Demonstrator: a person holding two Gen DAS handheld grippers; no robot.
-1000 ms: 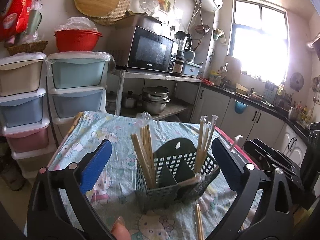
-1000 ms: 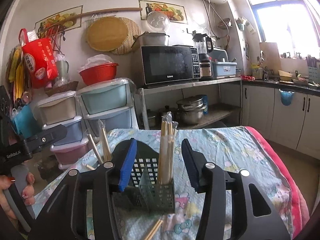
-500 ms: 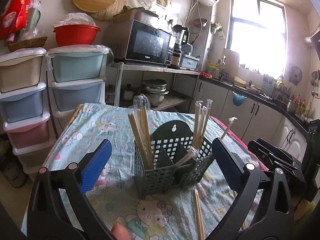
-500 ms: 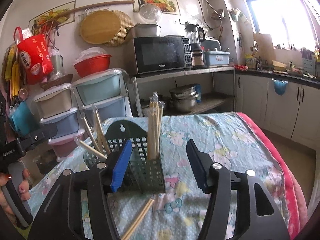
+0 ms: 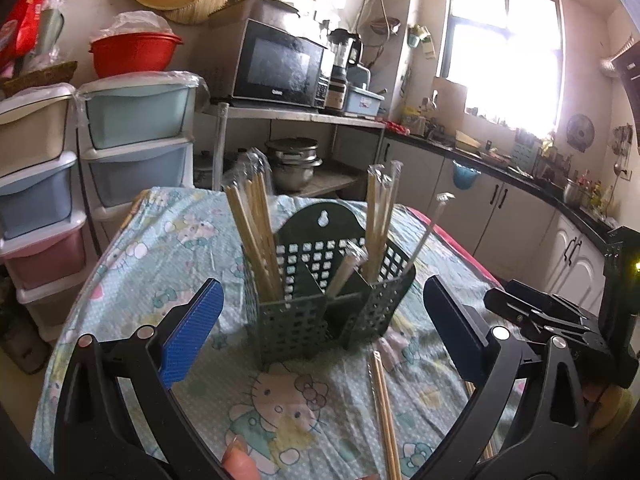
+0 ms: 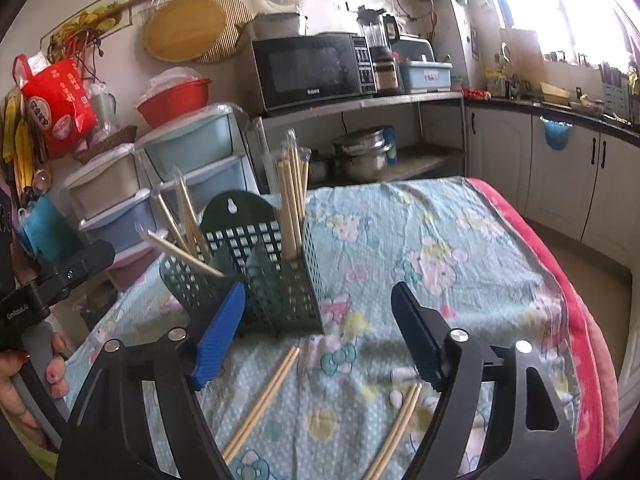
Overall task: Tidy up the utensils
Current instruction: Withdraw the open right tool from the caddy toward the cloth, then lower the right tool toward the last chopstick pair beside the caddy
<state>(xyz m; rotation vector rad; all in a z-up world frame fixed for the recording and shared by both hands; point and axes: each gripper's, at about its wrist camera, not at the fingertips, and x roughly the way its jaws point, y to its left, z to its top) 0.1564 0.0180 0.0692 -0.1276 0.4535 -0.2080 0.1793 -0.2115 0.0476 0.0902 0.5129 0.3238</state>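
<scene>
A dark green perforated utensil caddy (image 5: 320,308) stands on the table, also in the right wrist view (image 6: 276,280). Wrapped chopsticks (image 5: 256,240) stand in its compartments. A loose pair of chopsticks (image 5: 384,412) lies on the cloth in front of it. In the right wrist view one pair (image 6: 262,400) lies below the caddy and another (image 6: 396,428) lies under the right finger. My left gripper (image 5: 320,340) is open and empty, in front of the caddy. My right gripper (image 6: 316,336) is open and empty, just right of the caddy.
The table has a light blue cartoon-print cloth (image 6: 460,264) with a red edge (image 6: 576,308) on the right. Stacked plastic drawers (image 5: 136,140) stand behind on the left. A metal rack with a microwave (image 5: 280,68) and pots stands behind the table.
Both grippers have pulled back and tipped down from the caddy. The right gripper has opened wider. More loose chopsticks on the cloth have come into view.
</scene>
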